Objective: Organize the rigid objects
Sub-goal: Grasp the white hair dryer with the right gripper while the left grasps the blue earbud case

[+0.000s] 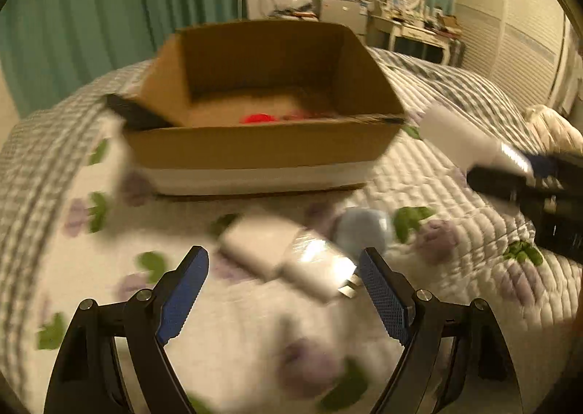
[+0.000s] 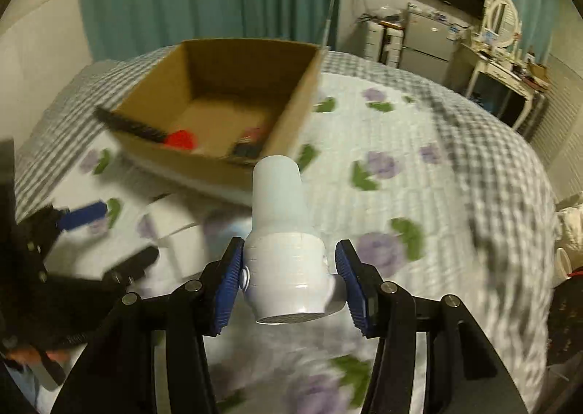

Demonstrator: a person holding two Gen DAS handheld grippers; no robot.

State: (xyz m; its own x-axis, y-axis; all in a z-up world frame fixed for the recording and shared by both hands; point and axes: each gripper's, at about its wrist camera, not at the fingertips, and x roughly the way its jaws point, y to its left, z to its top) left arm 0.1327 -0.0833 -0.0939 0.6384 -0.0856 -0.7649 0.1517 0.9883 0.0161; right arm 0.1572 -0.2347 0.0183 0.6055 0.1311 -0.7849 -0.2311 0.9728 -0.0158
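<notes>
- Right gripper (image 2: pixel 289 277) grips the white bottle (image 2: pixel 282 231), though its right pad seems barely touching.
- Box (image 2: pixel 288 111) lies ahead-left: carry level, release low inside.
- Left gripper (image 1: pixel 282 290) gapes, charger (image 1: pixel 288 255) between its fingers.

A quilted floral bed (image 1: pixel 455 173) carries a cardboard box (image 1: pixel 255 148) and white charger (image 1: pixel 288 253).
</notes>
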